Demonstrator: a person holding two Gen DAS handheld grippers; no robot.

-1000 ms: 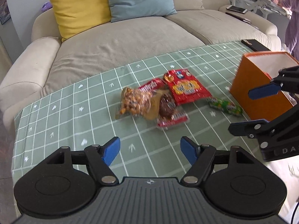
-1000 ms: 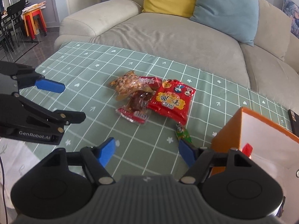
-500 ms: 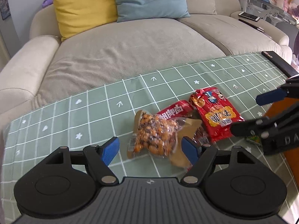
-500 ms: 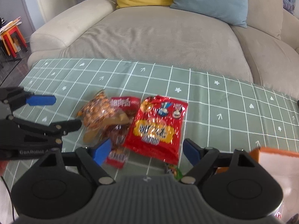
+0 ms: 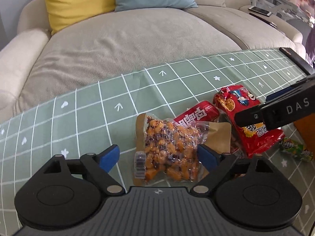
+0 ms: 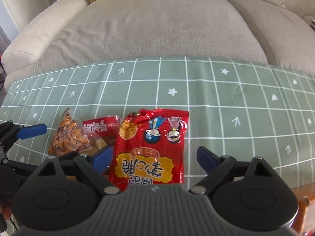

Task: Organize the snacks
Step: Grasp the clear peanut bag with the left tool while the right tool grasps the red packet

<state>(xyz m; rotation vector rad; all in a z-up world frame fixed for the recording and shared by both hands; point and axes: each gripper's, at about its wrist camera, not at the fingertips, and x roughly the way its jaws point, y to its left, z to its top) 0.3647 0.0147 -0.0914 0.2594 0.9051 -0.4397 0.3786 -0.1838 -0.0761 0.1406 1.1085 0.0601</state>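
Several snack packets lie in a heap on the green checked tablecloth (image 5: 122,96). A clear bag of orange nuts (image 5: 169,149) sits between the blue pads of my left gripper (image 5: 158,156), which is open and untouched by the bag. Beside it lie a small red packet (image 5: 196,115) and a big red chip bag (image 6: 151,149). My right gripper (image 6: 154,157) hovers over the chip bag with its jaws opening, the bag between them and the pads apart from it. A green candy packet (image 5: 295,149) lies at the right.
An orange box (image 5: 307,129) stands at the right edge of the table. A beige sofa (image 5: 128,39) with yellow and blue cushions runs along the far side. A black phone-like slab (image 5: 295,59) lies on the cloth's far right corner.
Both grippers have come forward and down over the heap. The left now straddles the nut bag, the right straddles the big red chip bag, and the right jaws have widened.
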